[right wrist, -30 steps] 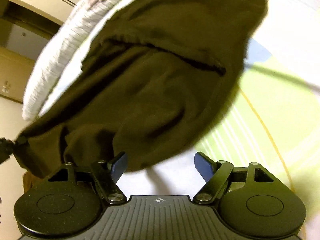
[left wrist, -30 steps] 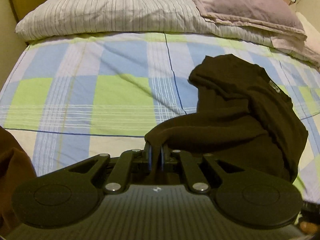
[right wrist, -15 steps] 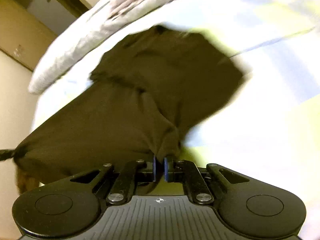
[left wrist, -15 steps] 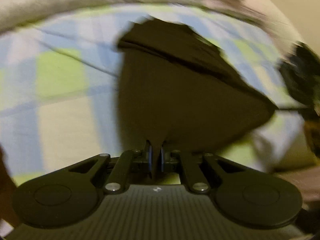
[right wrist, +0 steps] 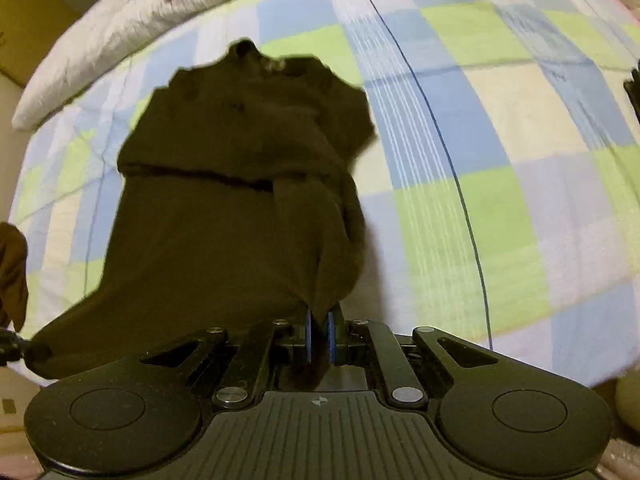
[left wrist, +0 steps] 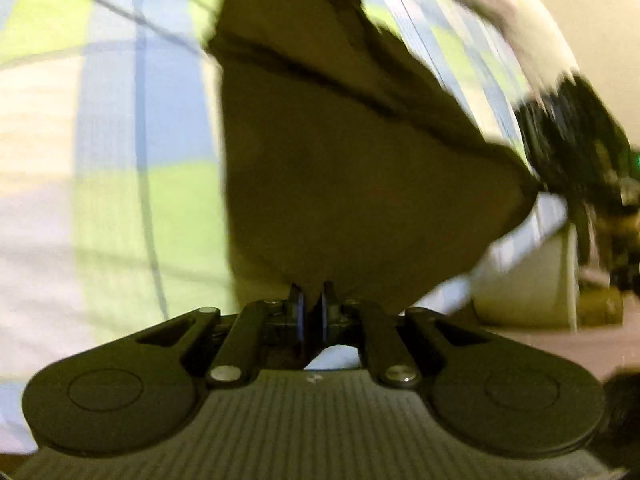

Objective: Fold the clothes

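A dark brown garment [right wrist: 224, 208] is stretched over the checked bed, its collar end lying far up the sheet. My right gripper [right wrist: 319, 322] is shut on one near corner of its hem, the cloth pinched between the blue pads. My left gripper [left wrist: 313, 307] is shut on the other near corner, and the brown garment [left wrist: 340, 168] fans out from it in a blurred picture. At the far right of the left wrist view the other gripper shows as a dark blur, holding the cloth's opposite corner. The hem hangs taut between both grips.
The bed [right wrist: 500, 184] has a blue, green and white checked sheet. A striped white pillow [right wrist: 120, 36] lies along its head. Another brown cloth [right wrist: 12, 272] sits at the left edge of the right wrist view. A pale round object [left wrist: 528, 280] stands beyond the bed's edge.
My right gripper has shut on the garment's hem and risen with it. My left gripper has swung sideways, pulling the crumpled garment out flat and taut.
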Demonstrator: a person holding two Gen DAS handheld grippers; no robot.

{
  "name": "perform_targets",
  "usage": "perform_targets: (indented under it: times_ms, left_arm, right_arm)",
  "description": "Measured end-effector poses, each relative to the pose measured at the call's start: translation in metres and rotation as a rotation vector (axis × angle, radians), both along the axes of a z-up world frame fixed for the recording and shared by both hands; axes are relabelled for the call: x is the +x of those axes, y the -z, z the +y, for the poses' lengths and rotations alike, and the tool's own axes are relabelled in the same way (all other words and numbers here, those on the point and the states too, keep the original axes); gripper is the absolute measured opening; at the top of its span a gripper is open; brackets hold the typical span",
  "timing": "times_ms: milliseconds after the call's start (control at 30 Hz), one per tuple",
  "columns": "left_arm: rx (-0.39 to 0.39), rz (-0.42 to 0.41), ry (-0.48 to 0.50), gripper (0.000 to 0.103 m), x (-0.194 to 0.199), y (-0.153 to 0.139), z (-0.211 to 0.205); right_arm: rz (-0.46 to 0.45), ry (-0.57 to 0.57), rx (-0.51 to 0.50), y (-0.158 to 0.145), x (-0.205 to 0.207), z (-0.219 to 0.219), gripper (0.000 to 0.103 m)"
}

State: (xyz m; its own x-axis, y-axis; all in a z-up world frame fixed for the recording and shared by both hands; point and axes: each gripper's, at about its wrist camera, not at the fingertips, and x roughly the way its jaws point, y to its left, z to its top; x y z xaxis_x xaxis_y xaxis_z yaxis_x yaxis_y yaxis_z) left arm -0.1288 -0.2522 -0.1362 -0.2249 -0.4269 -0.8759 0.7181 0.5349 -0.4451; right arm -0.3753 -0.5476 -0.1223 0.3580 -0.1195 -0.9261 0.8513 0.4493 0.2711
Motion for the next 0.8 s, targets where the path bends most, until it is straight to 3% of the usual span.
perform_targets:
  times_ms: [133,167,200,267,333,467,600,733,767,800]
  left_arm:
    - [-0.017,-0.026,-0.037,0.005,0.023,0.003,-0.016]
    - [-0.010,-0.016,-0.039,0.005,0.025,0.008,-0.018]
    - [0.002,-0.005,-0.044,0.005,0.026,0.015,-0.019]
    - [0.025,0.016,-0.058,0.005,0.029,0.028,-0.018]
    - [0.044,0.038,-0.088,0.005,0.033,0.041,-0.013]
    - [0.058,0.053,-0.115,0.006,0.043,0.056,-0.008]
    - [0.057,0.024,-0.088,0.006,0.053,0.056,-0.009]
    - [0.050,-0.013,-0.051,0.006,0.053,0.045,-0.014]
    - [0.046,-0.017,-0.039,0.006,0.051,0.039,-0.015]
    - [0.041,-0.021,-0.027,0.006,0.049,0.033,-0.016]
  right_arm:
    - [-0.161,0.045,-0.047,0.001,0.013,-0.024,0.008]
    - [-0.190,0.051,-0.059,0.003,0.016,-0.029,0.024]
    - [-0.203,0.065,-0.069,0.005,0.018,-0.032,0.053]
    - [-0.232,0.079,-0.097,0.009,0.014,-0.026,0.079]
    - [-0.231,0.054,-0.101,0.021,0.010,-0.008,0.079]
    - [-0.223,-0.014,0.006,0.062,0.001,0.040,0.079]
    - [-0.232,-0.082,0.003,0.109,0.023,0.060,0.079]
    - [-0.279,-0.117,-0.028,0.142,0.047,0.048,0.078]
    - [-0.280,-0.122,-0.006,0.145,0.049,0.042,0.045]
    - [-0.271,-0.124,0.032,0.146,0.050,0.034,0.004]
